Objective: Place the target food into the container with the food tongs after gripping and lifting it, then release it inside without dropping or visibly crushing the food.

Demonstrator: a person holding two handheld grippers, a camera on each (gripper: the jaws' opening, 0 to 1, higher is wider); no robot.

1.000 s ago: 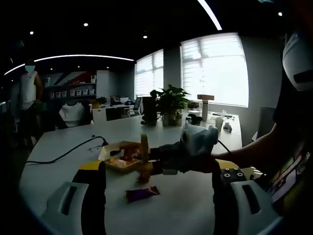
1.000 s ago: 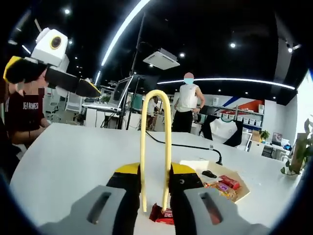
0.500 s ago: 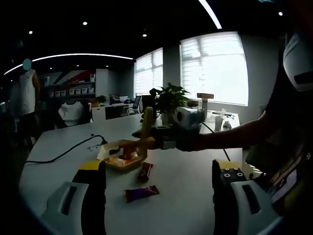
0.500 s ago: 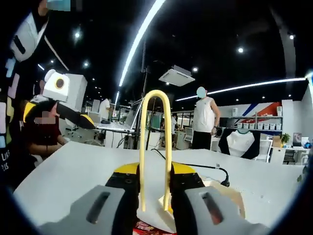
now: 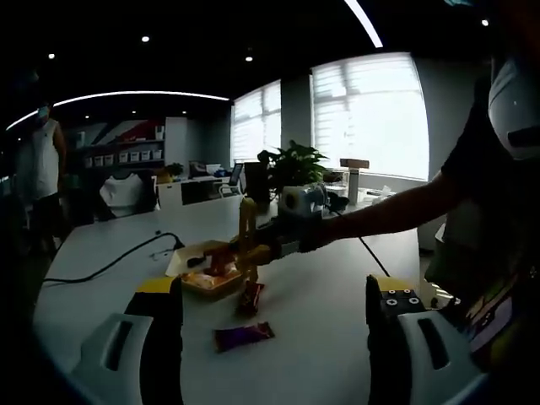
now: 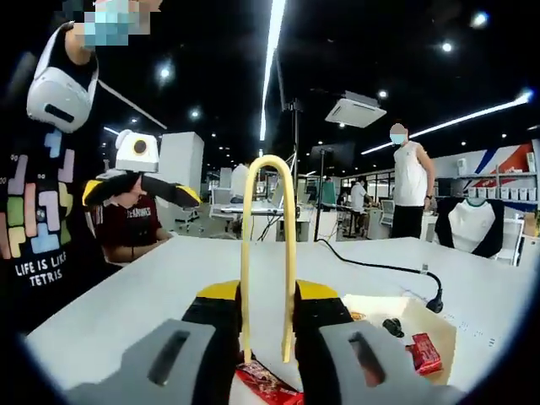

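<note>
Between the tips of the yellow tongs [image 6: 267, 278] hangs a red snack packet [image 6: 268, 381], pinched lightly just beside the box [image 6: 434, 325], lifted off the surface [image 5: 329, 312] so it can be carried in uncrushed.

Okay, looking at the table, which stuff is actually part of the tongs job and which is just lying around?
Job:
yellow tongs in the right gripper
red snack bar at the tong tips
open box holding snacks
second snack bar

Lying about:
black cable
potted plant
left gripper, holding nothing
</note>
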